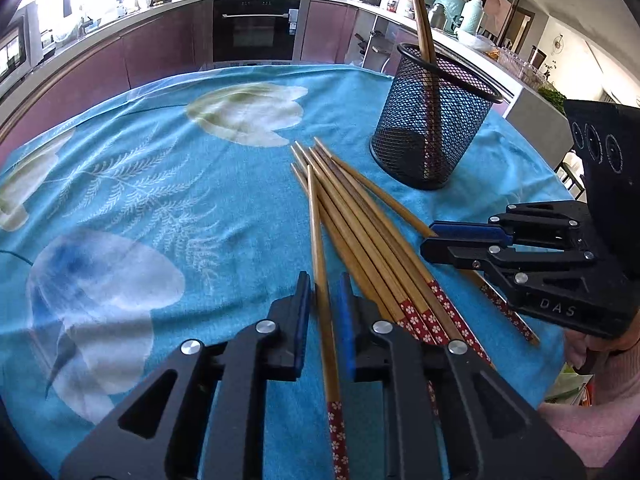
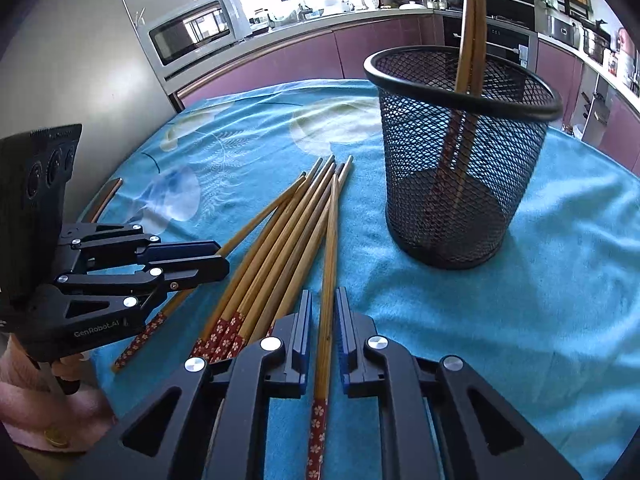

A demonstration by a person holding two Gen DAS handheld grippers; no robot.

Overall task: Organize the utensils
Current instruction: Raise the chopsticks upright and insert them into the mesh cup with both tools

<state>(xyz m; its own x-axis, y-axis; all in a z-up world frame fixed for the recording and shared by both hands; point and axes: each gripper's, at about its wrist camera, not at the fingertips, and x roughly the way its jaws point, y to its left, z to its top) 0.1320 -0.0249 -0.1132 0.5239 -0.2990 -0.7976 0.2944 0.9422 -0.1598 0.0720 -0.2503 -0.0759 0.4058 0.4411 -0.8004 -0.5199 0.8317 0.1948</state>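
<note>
Two chopsticks we see upright in mesh holder toward table's far right edge. Roughly eight, overlap blurs count, in loose pile mid-tablecloth. Our left gripper and right gripper each straddle one chopstick, fingers narrow, not clamped.

Two low, close wrist views, shared chopsticks.

Open cloth-covered bench left of the chopstick pile, mesh holder upright beyond the pile's right side, two chopsticks protruding above its rim, bare cloth strip between pile and holder, right hand-held gripper over the pile's right edge.
</note>
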